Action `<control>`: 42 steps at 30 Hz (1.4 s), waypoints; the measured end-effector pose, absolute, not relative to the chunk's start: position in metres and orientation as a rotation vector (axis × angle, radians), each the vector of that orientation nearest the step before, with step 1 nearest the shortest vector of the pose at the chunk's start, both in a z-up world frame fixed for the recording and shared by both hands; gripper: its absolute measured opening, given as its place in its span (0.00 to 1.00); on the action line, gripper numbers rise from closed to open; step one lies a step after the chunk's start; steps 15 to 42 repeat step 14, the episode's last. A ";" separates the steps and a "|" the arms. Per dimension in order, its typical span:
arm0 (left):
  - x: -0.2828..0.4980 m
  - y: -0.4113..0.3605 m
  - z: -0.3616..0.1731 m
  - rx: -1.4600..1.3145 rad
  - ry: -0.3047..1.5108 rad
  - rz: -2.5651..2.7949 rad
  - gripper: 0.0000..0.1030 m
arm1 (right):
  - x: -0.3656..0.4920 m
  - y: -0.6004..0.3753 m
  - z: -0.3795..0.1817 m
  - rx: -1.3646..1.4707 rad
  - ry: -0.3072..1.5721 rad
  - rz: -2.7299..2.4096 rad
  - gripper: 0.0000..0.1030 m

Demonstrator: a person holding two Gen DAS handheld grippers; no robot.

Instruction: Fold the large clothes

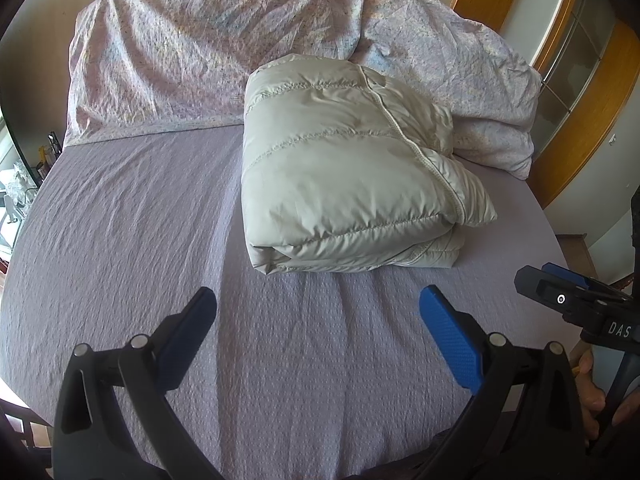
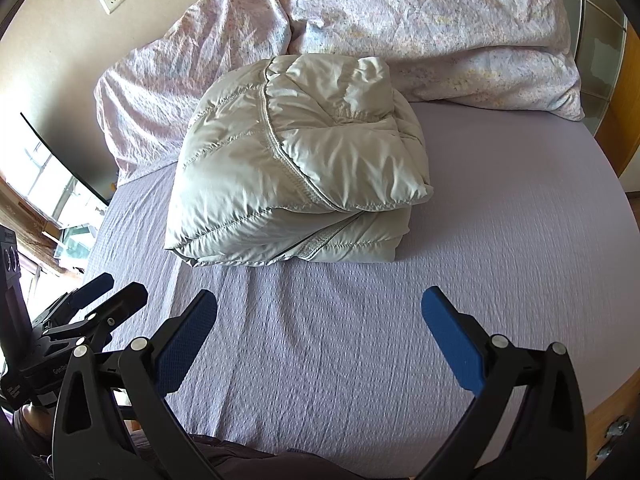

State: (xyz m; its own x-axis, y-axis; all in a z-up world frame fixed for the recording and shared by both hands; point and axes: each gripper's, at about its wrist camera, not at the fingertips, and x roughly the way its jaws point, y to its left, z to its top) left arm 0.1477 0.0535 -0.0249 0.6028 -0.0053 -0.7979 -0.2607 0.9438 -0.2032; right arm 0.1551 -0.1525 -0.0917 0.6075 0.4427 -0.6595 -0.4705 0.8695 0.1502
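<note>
Now folded jacket on bed (untouched); left gripper, right gripper both spread, empty.

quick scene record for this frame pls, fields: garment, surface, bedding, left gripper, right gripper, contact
garment: beige puffer jacket, folded into a compact bundle
surface: bed with lilac sheet, jacket lying on it
bedding: floral duvet bunched behind the jacket
left gripper: left gripper, open, empty, short of the jacket
right gripper: right gripper, open, empty, short of the jacket
contact: neither gripper touches the jacket
</note>
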 end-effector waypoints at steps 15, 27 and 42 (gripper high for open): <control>0.148 0.052 -0.025 -0.311 0.914 0.150 0.98 | 0.155 -0.152 -0.091 -0.037 0.751 0.526 0.99; 0.148 0.052 -0.025 -0.311 0.914 0.150 0.98 | 0.155 -0.152 -0.091 -0.037 0.751 0.526 0.99; 0.148 0.052 -0.025 -0.311 0.914 0.150 0.98 | 0.155 -0.152 -0.091 -0.037 0.751 0.526 0.99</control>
